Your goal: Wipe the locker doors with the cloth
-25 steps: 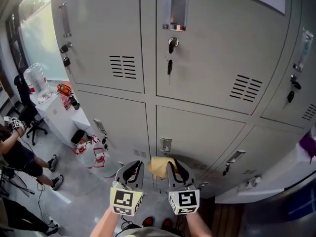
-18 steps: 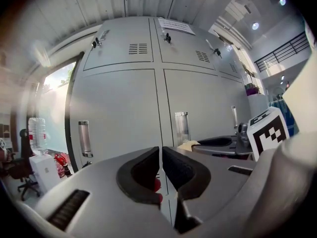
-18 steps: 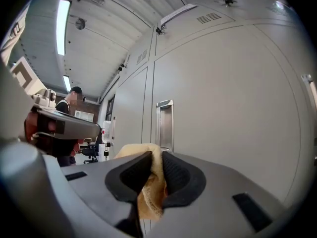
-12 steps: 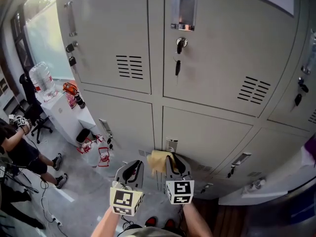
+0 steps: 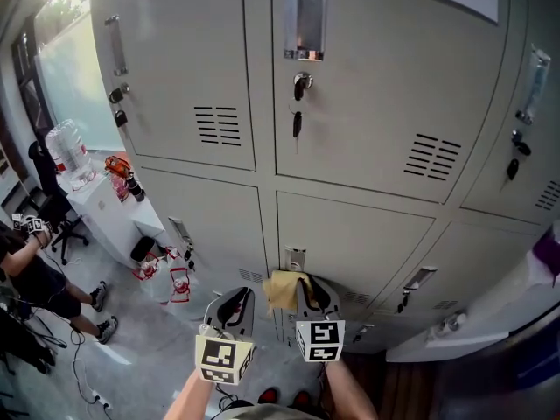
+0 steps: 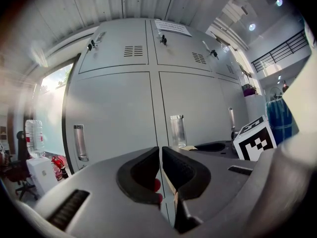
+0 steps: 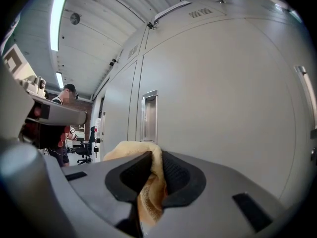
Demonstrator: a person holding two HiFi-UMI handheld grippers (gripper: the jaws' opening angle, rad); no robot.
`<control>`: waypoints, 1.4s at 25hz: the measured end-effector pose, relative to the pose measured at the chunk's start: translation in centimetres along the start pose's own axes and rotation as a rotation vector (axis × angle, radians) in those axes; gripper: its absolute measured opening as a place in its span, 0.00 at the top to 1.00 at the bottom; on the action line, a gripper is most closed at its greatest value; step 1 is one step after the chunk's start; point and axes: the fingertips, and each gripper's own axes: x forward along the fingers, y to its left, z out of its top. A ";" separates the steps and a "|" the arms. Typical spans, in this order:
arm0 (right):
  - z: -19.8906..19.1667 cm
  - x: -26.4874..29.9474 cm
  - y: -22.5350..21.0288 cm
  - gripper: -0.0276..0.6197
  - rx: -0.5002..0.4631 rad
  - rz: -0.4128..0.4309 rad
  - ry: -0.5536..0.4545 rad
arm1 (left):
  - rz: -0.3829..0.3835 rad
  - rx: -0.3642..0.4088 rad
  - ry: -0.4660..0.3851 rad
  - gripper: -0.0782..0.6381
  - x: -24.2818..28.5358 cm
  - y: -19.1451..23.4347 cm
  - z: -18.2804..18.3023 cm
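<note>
Grey locker doors point(image 5: 359, 94) fill the head view, with keys hanging in their locks. A yellow cloth point(image 5: 282, 289) is pinched in my right gripper point(image 5: 302, 292), held low in front of the lower middle locker door point(image 5: 350, 243) near its handle point(image 5: 293, 258). In the right gripper view the cloth point(image 7: 148, 182) bunches between the shut jaws of the right gripper point(image 7: 157, 175), close to the door point(image 7: 223, 108). My left gripper point(image 5: 234, 304) sits just left of it, jaws closed together with nothing between them; the left gripper point(image 6: 160, 170) faces the lockers point(image 6: 148, 98).
A small white table point(image 5: 109, 204) with a water bottle point(image 5: 68, 145) and red items stands at the left. A person point(image 5: 26, 269) is near an office chair at the far left. A white ledge point(image 5: 464, 331) runs at the lower right.
The view has shifted slightly up and back down across the lockers. Both grippers stay low by the lower middle door, the cloth still held in the right one.
</note>
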 end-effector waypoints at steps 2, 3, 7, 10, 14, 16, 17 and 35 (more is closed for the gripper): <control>0.0 -0.4 -0.7 0.84 0.002 -0.014 0.001 | -0.010 0.000 -0.001 0.84 0.1 -0.4 0.0; 0.0 -0.5 -1.0 0.84 0.001 -0.020 0.001 | -0.016 0.001 -0.002 0.84 0.2 -0.6 0.1; -0.1 -1.3 -2.0 0.84 -0.001 -0.042 0.002 | -0.041 0.001 -0.004 0.84 0.5 -1.6 0.2; -0.2 -1.9 -3.0 0.84 0.001 -0.068 0.002 | -0.058 0.002 -0.007 0.84 0.7 -2.3 0.3; -0.2 -2.9 -4.4 0.84 -0.002 -0.100 0.004 | -0.083 0.001 -0.014 0.84 1.2 -3.3 0.4; -0.3 -3.4 -5.3 0.84 0.001 -0.118 0.006 | -0.098 0.001 -0.018 0.84 1.4 -3.9 0.5; -0.3 -3.7 -5.7 0.84 0.001 -0.127 0.007 | -0.105 0.001 -0.019 0.84 1.5 -4.2 0.6; -1.3 -9.0 -13.3 0.84 0.012 -0.312 0.030 | -0.224 0.007 -0.036 0.84 3.4 -9.2 1.5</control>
